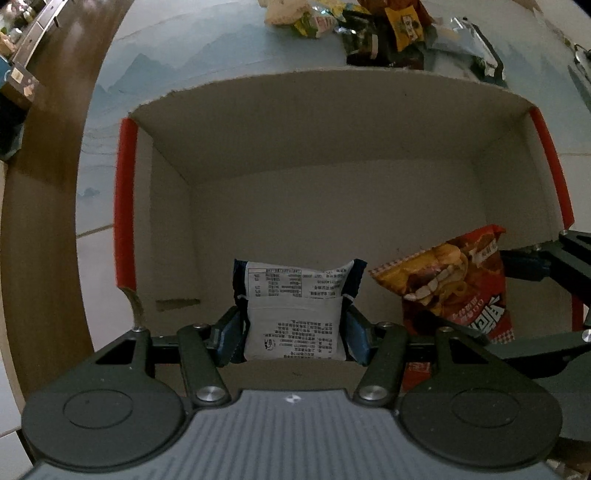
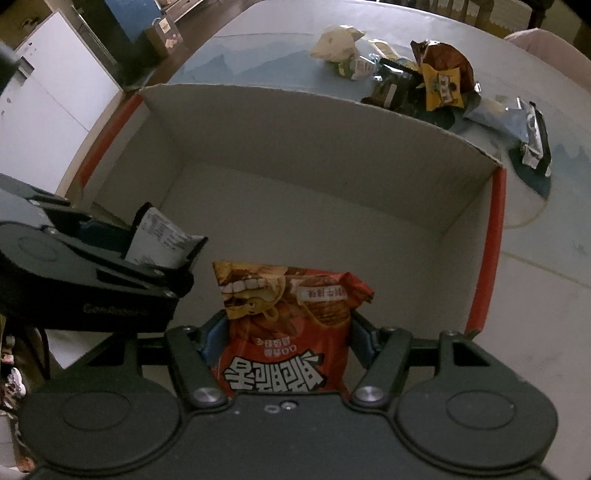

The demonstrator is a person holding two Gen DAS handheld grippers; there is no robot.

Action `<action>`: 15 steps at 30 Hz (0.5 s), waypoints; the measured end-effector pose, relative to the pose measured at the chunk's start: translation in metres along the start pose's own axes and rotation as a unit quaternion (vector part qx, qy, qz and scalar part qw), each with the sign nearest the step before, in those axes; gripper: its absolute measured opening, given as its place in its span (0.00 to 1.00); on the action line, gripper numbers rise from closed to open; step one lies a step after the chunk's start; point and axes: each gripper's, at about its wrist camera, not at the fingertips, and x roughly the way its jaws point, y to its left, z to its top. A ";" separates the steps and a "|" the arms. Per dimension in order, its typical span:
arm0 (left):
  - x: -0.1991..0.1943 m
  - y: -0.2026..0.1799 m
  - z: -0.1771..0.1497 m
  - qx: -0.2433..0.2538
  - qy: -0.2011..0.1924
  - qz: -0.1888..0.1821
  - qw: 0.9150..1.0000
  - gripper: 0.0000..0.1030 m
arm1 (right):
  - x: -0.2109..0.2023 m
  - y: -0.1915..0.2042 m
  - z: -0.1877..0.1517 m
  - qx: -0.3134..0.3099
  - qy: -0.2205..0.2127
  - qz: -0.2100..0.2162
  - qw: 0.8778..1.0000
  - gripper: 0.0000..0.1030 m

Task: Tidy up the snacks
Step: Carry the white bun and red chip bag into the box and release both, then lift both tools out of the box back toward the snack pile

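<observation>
My left gripper (image 1: 293, 332) is shut on a white snack packet with dark blue ends (image 1: 295, 314), held over the near part of an open cardboard box (image 1: 332, 206) with red edges. My right gripper (image 2: 284, 339) is shut on a red and yellow chip bag (image 2: 288, 332), held over the same box (image 2: 314, 206). The chip bag also shows at the right of the left wrist view (image 1: 454, 284). The white packet and left gripper show at the left of the right wrist view (image 2: 162, 240). The box floor beyond both packets is bare.
A pile of loose snack packets (image 2: 417, 77) lies on the pale blue table (image 2: 258, 48) beyond the box's far wall, with a silver packet (image 2: 517, 122) at the right. The same pile shows in the left wrist view (image 1: 369, 26). A white cabinet (image 2: 48, 96) stands at far left.
</observation>
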 end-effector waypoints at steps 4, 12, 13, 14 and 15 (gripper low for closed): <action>0.006 -0.002 -0.002 0.002 0.010 -0.001 1.000 0.58 | 0.001 0.003 -0.001 -0.010 0.002 -0.003 1.000 0.65; 0.011 0.000 -0.005 0.000 0.013 -0.007 1.000 0.59 | -0.001 0.006 -0.006 -0.017 0.001 0.001 1.000 0.66; 0.010 -0.001 -0.006 0.000 0.012 -0.007 1.000 0.59 | -0.002 0.006 -0.006 -0.017 0.001 0.002 1.000 0.66; 0.009 0.000 -0.007 -0.001 0.010 -0.008 1.000 0.59 | -0.003 0.006 -0.007 -0.016 0.000 0.004 1.000 0.67; 0.007 0.000 -0.008 -0.001 0.007 -0.009 1.000 0.59 | -0.005 0.005 -0.007 -0.014 -0.002 0.007 1.000 0.67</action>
